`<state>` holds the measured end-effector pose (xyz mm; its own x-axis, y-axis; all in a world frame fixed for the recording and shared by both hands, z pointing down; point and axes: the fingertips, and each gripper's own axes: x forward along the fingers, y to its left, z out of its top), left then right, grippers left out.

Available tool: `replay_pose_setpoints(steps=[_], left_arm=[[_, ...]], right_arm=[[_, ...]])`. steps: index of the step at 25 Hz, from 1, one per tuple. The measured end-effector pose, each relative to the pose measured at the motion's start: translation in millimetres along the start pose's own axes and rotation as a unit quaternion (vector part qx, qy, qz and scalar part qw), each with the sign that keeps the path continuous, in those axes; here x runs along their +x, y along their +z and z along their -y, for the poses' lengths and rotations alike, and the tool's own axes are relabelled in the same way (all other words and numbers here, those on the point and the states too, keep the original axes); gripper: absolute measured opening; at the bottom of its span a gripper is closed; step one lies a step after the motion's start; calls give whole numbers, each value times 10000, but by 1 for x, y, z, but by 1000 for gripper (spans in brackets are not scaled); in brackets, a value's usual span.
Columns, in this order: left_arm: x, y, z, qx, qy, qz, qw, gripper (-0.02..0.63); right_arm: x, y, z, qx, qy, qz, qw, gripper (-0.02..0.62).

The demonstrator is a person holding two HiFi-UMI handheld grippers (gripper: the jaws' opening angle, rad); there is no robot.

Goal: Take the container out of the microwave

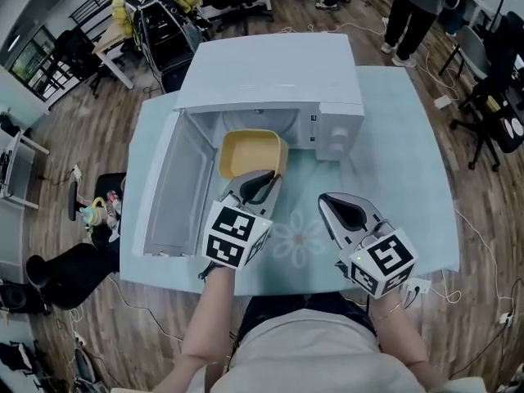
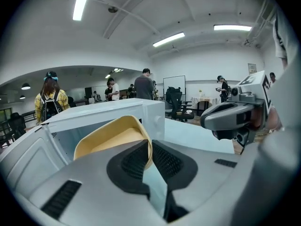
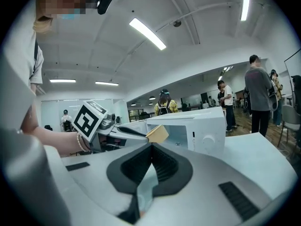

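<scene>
The yellow container (image 1: 250, 150) hangs tilted just in front of the open white microwave (image 1: 270, 72), outside its cavity. My left gripper (image 1: 264, 178) is shut on its near rim. In the left gripper view the pads pinch the container's (image 2: 113, 135) thin edge at the left gripper's (image 2: 150, 147) tips. My right gripper (image 1: 332, 203) hovers to the right over the table, shut with nothing in it. The right gripper view shows its tips (image 3: 151, 149) touching, with the container (image 3: 157, 133) and left gripper (image 3: 120, 133) beyond on the left.
The microwave door (image 1: 168, 187) stands swung open to the left. The pale blue table (image 1: 393, 137) has a flower print near its front edge. Office chairs and several people stand behind and around the table, and cables lie on the wooden floor.
</scene>
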<state>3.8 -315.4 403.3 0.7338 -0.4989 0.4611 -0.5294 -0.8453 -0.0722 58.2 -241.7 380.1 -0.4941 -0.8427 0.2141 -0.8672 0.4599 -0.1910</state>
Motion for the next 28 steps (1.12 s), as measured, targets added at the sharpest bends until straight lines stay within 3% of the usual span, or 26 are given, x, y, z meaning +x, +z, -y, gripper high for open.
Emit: replay_pose_setpoints(steps=[5, 17, 22, 28], left_arm=[[-26, 18, 24, -76, 201, 266, 9994, 37], [-70, 34, 85, -170, 546, 782, 9953, 37], [-87, 36, 99, -290, 807, 917, 9921, 37], [-102, 37, 113, -605, 816, 1219, 9873, 37]], right_arm=[[-14, 15, -16, -49, 541, 241, 9982, 9], [-58, 37, -43, -616, 949, 494, 9923, 9], [-70, 34, -46, -688, 993, 577, 9910, 9], [-77, 27, -48, -779, 896, 532, 9915, 9]])
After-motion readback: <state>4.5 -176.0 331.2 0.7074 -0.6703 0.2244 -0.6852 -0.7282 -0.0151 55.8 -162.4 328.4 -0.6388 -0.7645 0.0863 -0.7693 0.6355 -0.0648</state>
